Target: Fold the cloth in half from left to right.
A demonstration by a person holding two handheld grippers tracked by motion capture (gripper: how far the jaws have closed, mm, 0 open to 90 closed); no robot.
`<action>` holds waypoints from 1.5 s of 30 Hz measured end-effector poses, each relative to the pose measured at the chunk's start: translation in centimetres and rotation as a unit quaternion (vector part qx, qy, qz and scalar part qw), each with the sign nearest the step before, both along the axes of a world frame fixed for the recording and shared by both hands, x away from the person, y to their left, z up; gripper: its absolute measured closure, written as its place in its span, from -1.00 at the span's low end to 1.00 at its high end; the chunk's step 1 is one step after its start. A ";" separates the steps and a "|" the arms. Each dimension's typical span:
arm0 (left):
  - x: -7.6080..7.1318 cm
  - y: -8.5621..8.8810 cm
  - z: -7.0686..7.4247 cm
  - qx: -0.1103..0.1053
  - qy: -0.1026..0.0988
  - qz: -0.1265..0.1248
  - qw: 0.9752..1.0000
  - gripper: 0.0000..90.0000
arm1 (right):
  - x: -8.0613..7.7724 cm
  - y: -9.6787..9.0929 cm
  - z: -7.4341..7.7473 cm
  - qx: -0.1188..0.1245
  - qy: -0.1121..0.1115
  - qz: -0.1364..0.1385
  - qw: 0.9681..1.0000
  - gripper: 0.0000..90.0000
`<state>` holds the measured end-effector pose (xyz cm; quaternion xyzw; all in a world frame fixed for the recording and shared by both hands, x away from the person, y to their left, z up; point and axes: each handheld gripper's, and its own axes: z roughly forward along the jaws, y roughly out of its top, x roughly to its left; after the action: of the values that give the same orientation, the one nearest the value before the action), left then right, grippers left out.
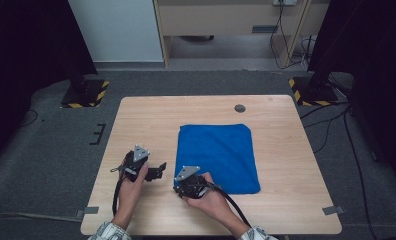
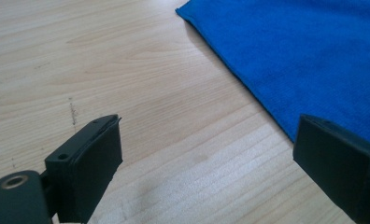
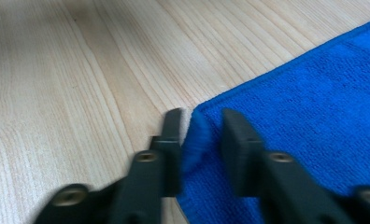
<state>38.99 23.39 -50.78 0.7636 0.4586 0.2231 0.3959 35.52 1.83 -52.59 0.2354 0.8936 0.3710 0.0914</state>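
Risk: right tool (image 3: 199, 128) pinches only a thin fold of blue towel (image 1: 218, 155), may slip | left tool (image 2: 206, 163) wide, holds nothing.

Blue cloth (image 3: 314, 116) corner between hand-held gripper (image 3: 199, 128) jaws

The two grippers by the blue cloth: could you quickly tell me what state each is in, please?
Left gripper: open, holding nothing.
Right gripper: closing on the blue cloth, its corner bunched between the jaws.
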 end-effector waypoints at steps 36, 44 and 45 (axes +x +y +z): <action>14.7 -3.2 -0.6 0.020 0.045 -0.030 0.998 0.03 | -3.5 1.9 0.0 0.061 0.043 0.006 0.997 0.93; 15.2 -3.2 -1.8 0.023 0.067 -0.033 0.997 0.08 | -3.5 1.9 0.0 0.064 0.045 0.006 0.997 0.93; 15.2 -3.1 -2.0 0.024 0.069 -0.032 0.997 0.07 | -3.5 1.9 0.0 0.064 0.045 0.007 0.997 0.93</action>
<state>54.23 20.26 -52.75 0.8008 0.4546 0.1682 0.3519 31.99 3.73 -52.57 0.2511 0.8729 0.4170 0.0336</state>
